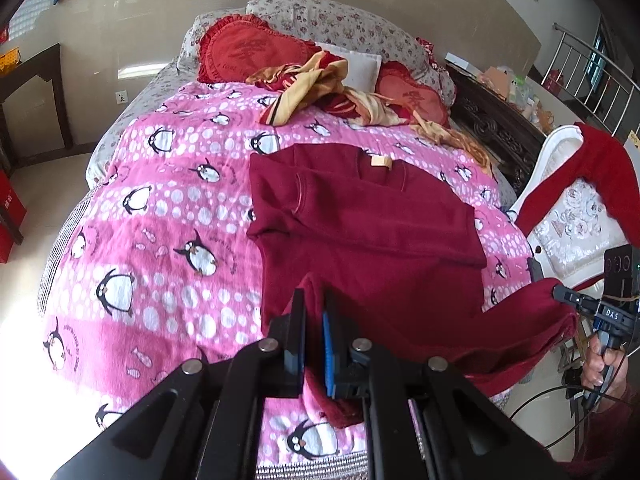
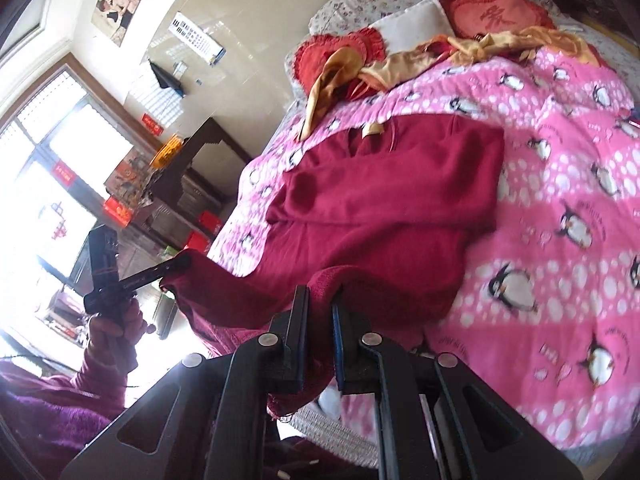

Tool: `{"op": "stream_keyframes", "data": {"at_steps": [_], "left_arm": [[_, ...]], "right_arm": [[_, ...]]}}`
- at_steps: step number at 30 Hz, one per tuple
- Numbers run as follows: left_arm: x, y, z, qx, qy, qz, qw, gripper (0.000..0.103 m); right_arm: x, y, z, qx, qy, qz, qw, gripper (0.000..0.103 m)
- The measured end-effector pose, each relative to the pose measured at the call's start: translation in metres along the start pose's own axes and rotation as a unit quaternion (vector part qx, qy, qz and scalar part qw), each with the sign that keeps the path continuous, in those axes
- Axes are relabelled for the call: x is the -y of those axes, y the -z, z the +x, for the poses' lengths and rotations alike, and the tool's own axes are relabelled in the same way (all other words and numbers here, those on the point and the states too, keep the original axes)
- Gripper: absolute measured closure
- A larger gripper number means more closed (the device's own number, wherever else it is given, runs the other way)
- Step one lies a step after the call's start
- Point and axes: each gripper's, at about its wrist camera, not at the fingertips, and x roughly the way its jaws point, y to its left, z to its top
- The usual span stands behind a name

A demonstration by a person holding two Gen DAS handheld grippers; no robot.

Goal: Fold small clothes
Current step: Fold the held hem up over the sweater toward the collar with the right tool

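Observation:
A dark red sweater (image 1: 360,216) lies on the pink penguin blanket (image 1: 160,216), neck label toward the pillows, both sleeves folded across its chest. My left gripper (image 1: 314,304) is shut on the left part of its bottom hem, lifted off the bed. My right gripper (image 2: 320,300) is shut on the right part of the hem; it shows in the left wrist view (image 1: 560,292) at the right. The left gripper shows in the right wrist view (image 2: 180,266). The sweater (image 2: 380,200) sags between the two grippers.
Red heart cushions (image 1: 240,52) and a crumpled gold and red cloth (image 1: 316,80) lie near the floral pillows (image 1: 340,20). A white chair (image 1: 568,216) with a red garment (image 1: 600,168) stands at the bed's right. A dark wooden stand (image 1: 36,92) is at the left.

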Motion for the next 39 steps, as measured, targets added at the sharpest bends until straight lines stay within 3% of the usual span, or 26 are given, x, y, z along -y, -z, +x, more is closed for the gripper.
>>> {"op": "stream_keyframes", "data": {"at_steps": [12,22,30,33,34,35,36,39], "left_arm": [[0.000,-0.078,0.063,0.022,-0.047,0.004,0.9986,0.096],[-0.003,-0.130,0.138,0.008,-0.072,0.000,0.9974,0.096],[-0.015,-0.142,0.208,-0.031,-0.100,-0.012,0.9945,0.096],[-0.019,-0.144,0.221,-0.035,-0.101,-0.019,0.9941,0.095],[-0.019,-0.144,0.224,-0.037,-0.104,-0.018,0.9937,0.093],[-0.020,-0.144,0.225,-0.038,-0.106,-0.018,0.9935,0.090],[-0.020,-0.145,0.224,-0.038,-0.108,-0.019,0.9932,0.087],[-0.025,-0.149,0.212,-0.028,-0.108,-0.027,0.9934,0.053]], "right_arm": [[0.036,-0.081,0.031,0.049,0.066,0.019,0.996,0.103],[0.080,-0.134,0.079,0.051,0.105,0.051,0.992,0.103],[0.132,-0.154,0.132,0.023,0.131,0.093,0.987,0.103],[0.147,-0.158,0.140,0.032,0.128,0.107,0.985,0.100],[0.148,-0.159,0.139,0.035,0.137,0.108,0.984,0.085],[0.150,-0.161,0.136,0.040,0.145,0.114,0.982,0.077],[0.150,-0.162,0.130,0.045,0.142,0.121,0.981,0.077],[0.147,-0.159,0.104,0.078,0.144,0.138,0.977,0.077]]}}
